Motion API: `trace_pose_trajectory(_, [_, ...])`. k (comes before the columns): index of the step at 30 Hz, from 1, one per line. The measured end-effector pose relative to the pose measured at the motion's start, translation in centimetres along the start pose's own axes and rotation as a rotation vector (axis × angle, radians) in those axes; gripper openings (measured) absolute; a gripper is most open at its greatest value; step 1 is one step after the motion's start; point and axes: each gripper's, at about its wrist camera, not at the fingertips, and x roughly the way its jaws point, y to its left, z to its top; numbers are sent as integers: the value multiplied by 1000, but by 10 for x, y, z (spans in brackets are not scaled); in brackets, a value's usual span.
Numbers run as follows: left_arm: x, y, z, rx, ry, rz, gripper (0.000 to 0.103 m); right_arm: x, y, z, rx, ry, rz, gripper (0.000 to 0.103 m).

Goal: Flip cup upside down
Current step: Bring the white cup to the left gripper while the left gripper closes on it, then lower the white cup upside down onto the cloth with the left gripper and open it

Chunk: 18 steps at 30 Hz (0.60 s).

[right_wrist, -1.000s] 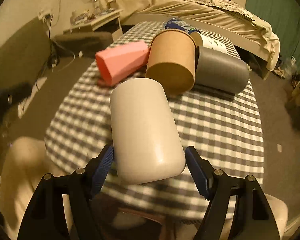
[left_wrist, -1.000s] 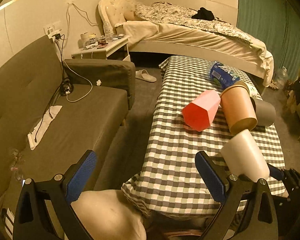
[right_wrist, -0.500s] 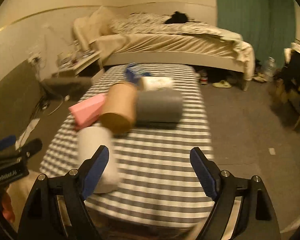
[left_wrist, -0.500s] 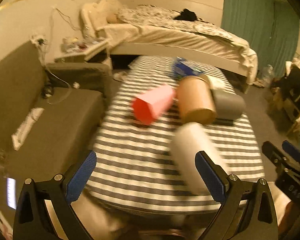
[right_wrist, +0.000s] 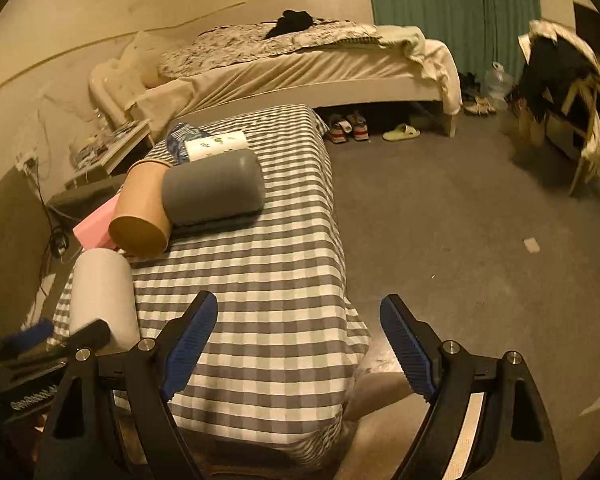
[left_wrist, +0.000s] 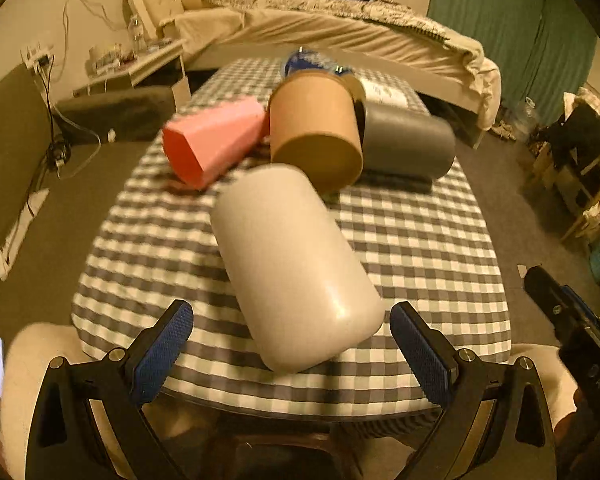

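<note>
The checked worktop (left_wrist: 412, 248) carries a white cup (left_wrist: 291, 264) lying on its side near the front edge. Left tongs (left_wrist: 291, 344) gape around its base without touching; right tongs (right_wrist: 300, 344) gape, empty.

Cups lying on a cloth-covered table, with a bed beyond it.

On the checked-cloth table (left_wrist: 420, 248), the white plastic cup (left_wrist: 291, 264) lies on its side at the near edge, between the spread fingers of the left gripper (left_wrist: 291, 344). Farther in lie three more on their sides: the pink faceted cup (left_wrist: 215, 140) on the left, the tan paper cup (left_wrist: 316, 128) in the middle, the grey cylindrical cup (left_wrist: 408, 144) on the right. The beige-sheeted bed (left_wrist: 340, 36) stands behind the table.
</note>
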Motion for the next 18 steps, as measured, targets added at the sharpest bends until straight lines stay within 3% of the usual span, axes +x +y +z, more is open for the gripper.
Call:
trace_pose_trajectory(6, [19,4,-4,-35,66,-12,102,5,-3,-2,22,12,15,83])
trace_pose_trajectory(11, [21,9,-5,-46,66,-54,100,8,-1,-3,16,16,16,83])
trace_pose_trajectory(13, [19,11,-6,-43,62,-80,95,8,0,-3,13,17,15,83])
trace_pose_trajectory(15, [15,12,-6,-39,63,-114,81,8,2,-4,9,18,12,83])
trace_pose_trajectory(18, [6,11,-6,-7,61,-116,78,9,4,-3,3,17,8,83])
